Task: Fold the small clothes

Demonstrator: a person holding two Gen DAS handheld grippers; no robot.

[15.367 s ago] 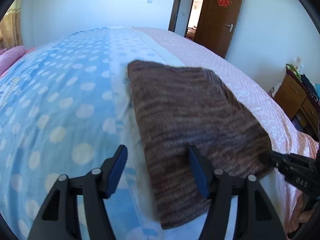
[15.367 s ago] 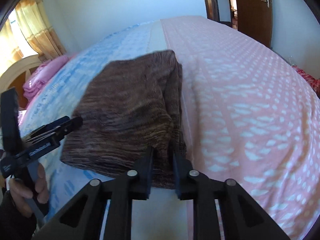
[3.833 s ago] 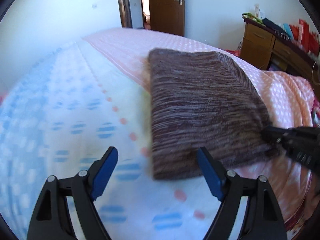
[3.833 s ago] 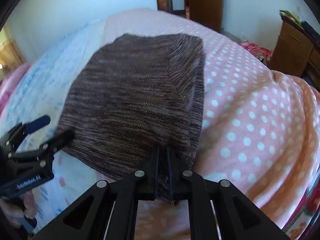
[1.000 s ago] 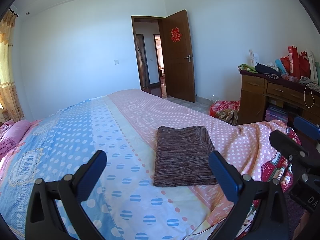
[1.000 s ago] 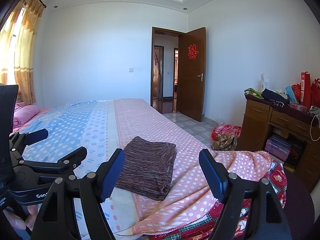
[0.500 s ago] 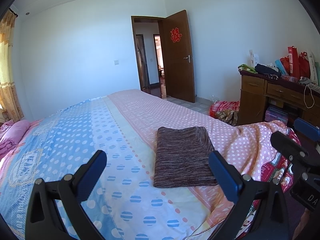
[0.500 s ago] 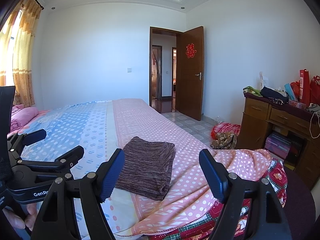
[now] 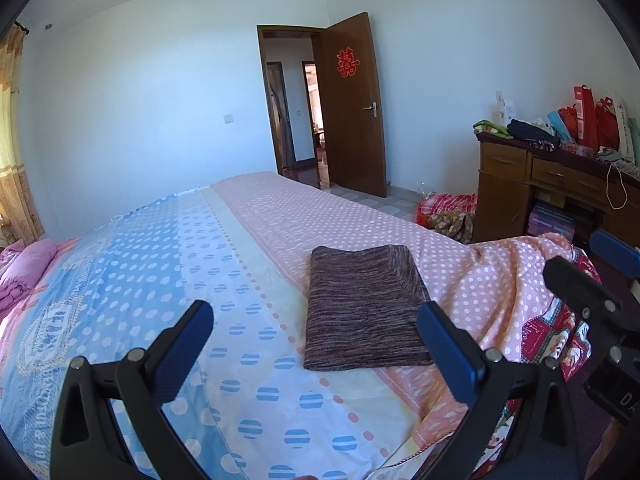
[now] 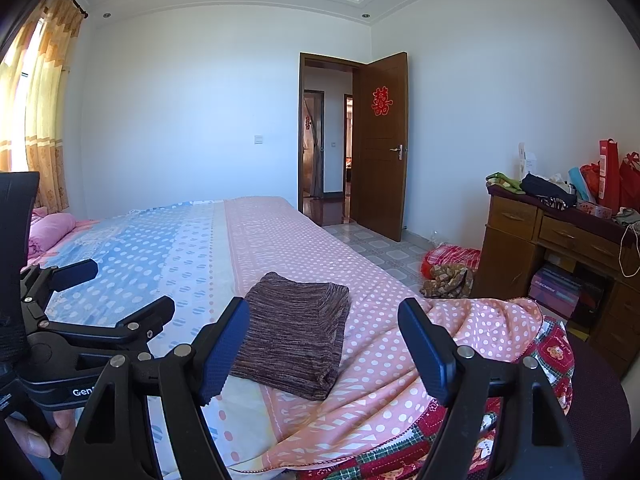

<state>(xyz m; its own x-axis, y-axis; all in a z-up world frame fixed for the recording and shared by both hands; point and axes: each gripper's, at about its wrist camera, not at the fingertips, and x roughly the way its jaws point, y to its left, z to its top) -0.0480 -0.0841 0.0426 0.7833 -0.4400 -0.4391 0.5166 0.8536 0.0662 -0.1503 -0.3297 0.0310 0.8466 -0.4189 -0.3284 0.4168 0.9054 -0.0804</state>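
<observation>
Jaws of your left gripper (image 9: 316, 340) and right gripper (image 10: 324, 344) stand wide and empty, short of the folded garment (image 9: 362, 312), which lies flat near the bed's (image 9: 168, 264) foot edge. Folding looks done; beyond the garment, bare bed offers room.

Bright daylight from the curtained window (image 10: 38, 120), sharp, fisheye-bent edges.
</observation>
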